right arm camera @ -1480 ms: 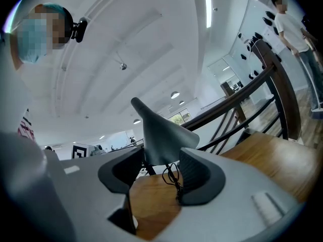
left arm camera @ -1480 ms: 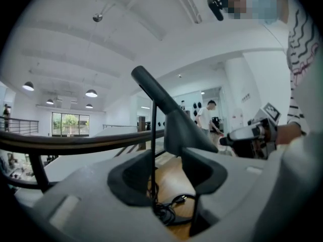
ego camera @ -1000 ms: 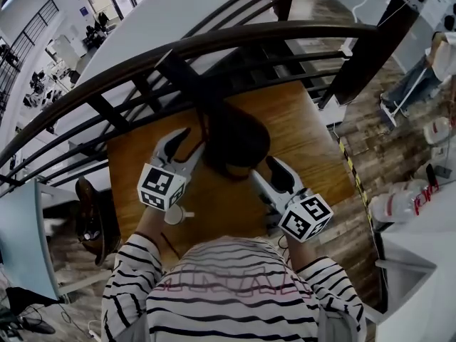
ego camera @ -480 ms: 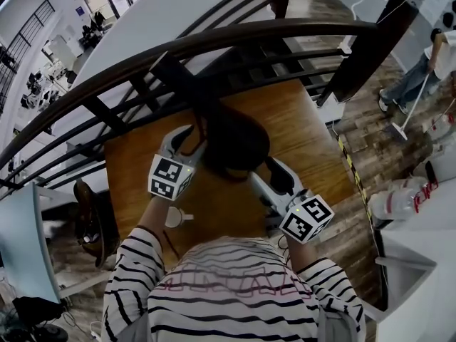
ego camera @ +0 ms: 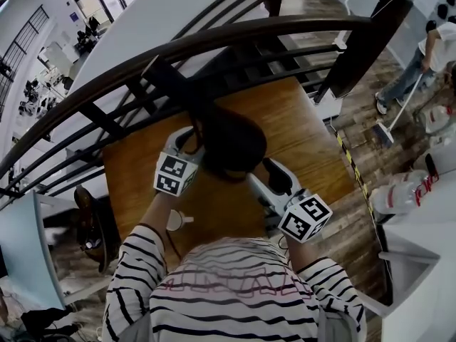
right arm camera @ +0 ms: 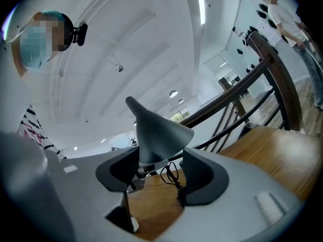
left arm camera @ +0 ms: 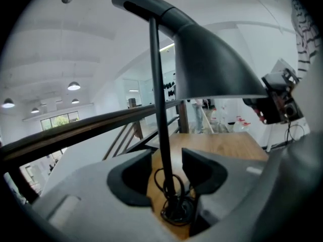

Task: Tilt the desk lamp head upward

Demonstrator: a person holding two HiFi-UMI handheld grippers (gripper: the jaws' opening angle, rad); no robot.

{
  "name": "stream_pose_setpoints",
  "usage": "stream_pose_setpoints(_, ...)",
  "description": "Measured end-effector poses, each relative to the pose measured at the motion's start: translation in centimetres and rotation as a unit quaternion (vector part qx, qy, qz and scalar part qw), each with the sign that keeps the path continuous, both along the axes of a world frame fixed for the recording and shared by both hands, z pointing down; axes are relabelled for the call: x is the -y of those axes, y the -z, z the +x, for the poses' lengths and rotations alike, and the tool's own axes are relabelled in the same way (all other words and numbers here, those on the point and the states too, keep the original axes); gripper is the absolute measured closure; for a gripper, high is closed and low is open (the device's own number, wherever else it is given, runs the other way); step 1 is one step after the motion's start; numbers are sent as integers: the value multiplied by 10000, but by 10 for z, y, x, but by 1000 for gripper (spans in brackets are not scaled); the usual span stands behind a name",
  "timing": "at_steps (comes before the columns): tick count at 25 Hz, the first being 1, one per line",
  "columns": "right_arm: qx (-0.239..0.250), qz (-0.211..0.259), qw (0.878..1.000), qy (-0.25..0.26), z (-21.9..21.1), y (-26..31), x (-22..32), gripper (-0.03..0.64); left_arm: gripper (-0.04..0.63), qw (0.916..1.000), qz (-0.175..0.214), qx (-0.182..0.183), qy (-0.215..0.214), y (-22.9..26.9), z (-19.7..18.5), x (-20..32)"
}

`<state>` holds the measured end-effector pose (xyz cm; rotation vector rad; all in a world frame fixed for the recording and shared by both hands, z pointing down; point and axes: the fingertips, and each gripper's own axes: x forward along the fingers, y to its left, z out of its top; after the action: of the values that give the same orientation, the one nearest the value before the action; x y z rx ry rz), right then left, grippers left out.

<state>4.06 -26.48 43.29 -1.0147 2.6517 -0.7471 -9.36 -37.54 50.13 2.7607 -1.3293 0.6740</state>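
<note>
The black desk lamp stands on the wooden table [ego camera: 306,127]. Its cone-shaped head [ego camera: 231,142] hangs over the table's middle. My left gripper [ego camera: 187,140] sits at the head's left side. In the left gripper view, the thin stem [left arm camera: 159,110] rises between the open jaws of my left gripper [left arm camera: 166,170] without clearly touching them. The base with its coiled cord [left arm camera: 176,208] lies below, and the head [left arm camera: 217,64] is above right. My right gripper [ego camera: 274,173] is at the head's lower right. In the right gripper view, the head [right arm camera: 159,135] shows just beyond the open jaws of my right gripper [right arm camera: 161,168].
A dark curved railing [ego camera: 214,41] runs along the table's far edge. A small white cup-like object [ego camera: 175,220] lies near the front left. A brown bag or seat [ego camera: 89,223] is left of the table. A person with a mop [ego camera: 420,55] stands at the far right.
My left gripper has moved forward and to the right, closer to the lamp stem. My right gripper has hardly shifted. The person with the mop has walked into view at the right.
</note>
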Motion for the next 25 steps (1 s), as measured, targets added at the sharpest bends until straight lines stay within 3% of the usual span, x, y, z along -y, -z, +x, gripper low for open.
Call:
stream_pose_setpoints(13, 48, -76, 9998, 150, -9, -9, 5, 356, 538, 9999, -62, -59, -111, -10, 2, 5)
stream_pose_setpoints(25, 262, -74, 9994, 233, -12, -5, 7, 362, 548, 9981, -203, -575, -22, -8, 1, 6)
